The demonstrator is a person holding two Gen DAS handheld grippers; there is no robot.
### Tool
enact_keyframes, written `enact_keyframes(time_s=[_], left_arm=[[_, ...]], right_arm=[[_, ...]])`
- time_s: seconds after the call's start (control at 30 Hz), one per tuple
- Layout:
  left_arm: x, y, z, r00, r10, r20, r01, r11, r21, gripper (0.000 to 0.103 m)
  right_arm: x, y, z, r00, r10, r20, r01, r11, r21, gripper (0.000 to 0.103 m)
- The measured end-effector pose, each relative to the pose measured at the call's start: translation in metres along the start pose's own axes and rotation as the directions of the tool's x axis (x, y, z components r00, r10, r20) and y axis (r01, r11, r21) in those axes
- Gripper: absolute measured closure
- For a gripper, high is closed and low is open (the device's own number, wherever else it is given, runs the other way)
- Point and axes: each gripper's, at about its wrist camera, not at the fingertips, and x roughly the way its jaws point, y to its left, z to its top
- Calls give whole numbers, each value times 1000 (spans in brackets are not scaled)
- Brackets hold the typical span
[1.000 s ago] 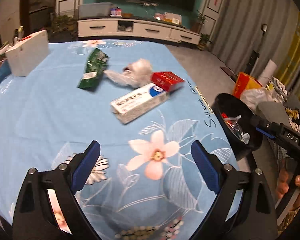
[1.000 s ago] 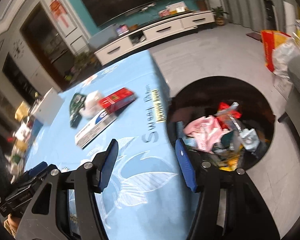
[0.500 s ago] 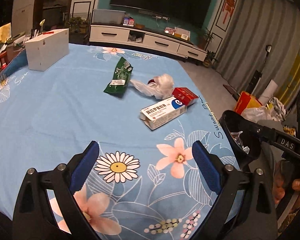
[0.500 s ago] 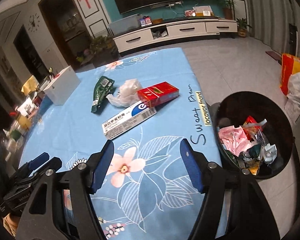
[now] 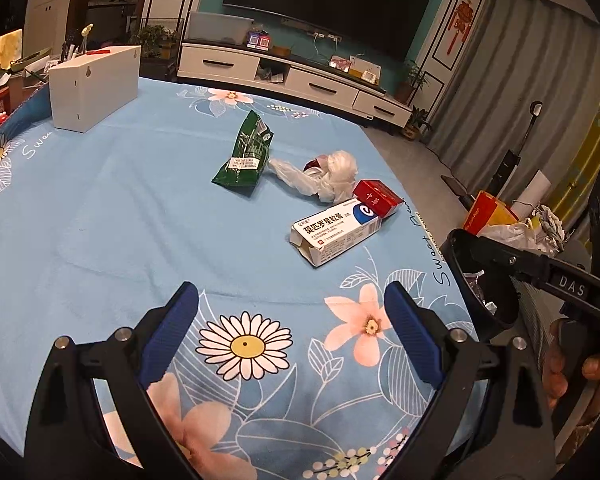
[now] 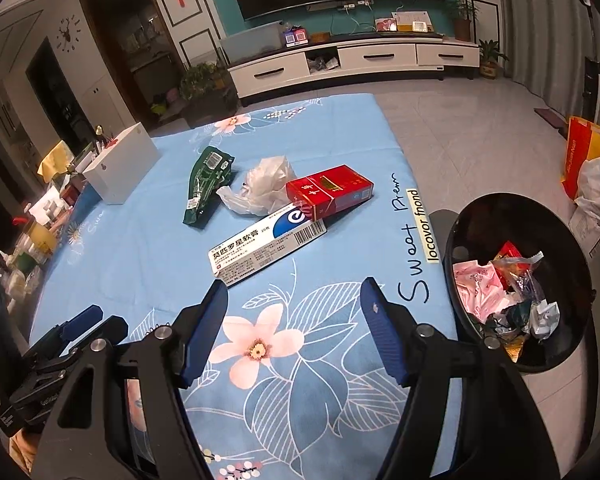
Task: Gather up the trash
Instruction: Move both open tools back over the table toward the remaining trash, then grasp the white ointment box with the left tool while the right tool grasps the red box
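Four pieces of trash are seen on the blue floral counter (image 5: 100,216): a green wrapper (image 5: 246,152), a crumpled clear plastic bag (image 5: 324,174), a red carton (image 5: 376,198) and a white medicine box (image 5: 334,230), the last three touching one another. The left tongs (image 5: 292,328) are held open above a printed daisy, nothing between the blue pads (image 5: 410,334). The right tongs (image 6: 294,332) are likewise parted and empty over a pink flower, their jaws having just been widening. Only in the right wrist view is the inside of the black bin (image 6: 572,236) beside the counter shown, with pink paper and foil wrappers in it. Only in the left wrist view is the hand (image 5: 572,368) carrying the right tongs seen.
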Motion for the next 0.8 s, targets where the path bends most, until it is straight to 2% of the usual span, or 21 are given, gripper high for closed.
enact_keyframes(time_s=[0.53,0.6,0.7,0.8], left_arm=[[38,22,19,992,-122,-6,122,992,24,9],[49,15,26,991,-131,-22,133,989,59,9],[69,-8,37,990,-130,-51,137,977,161,9],[95,-35,46,991,-103,-82,122,952,280,7]], right_arm=[[31,-24,14,1000,19,-17,-18,998,53,35],[36,-31,16,1000,24,-20,-22,997,72,35],[42,-40,18,999,33,-26,-31,995,100,35],[49,-50,22,998,51,-29,-46,990,135,35]])
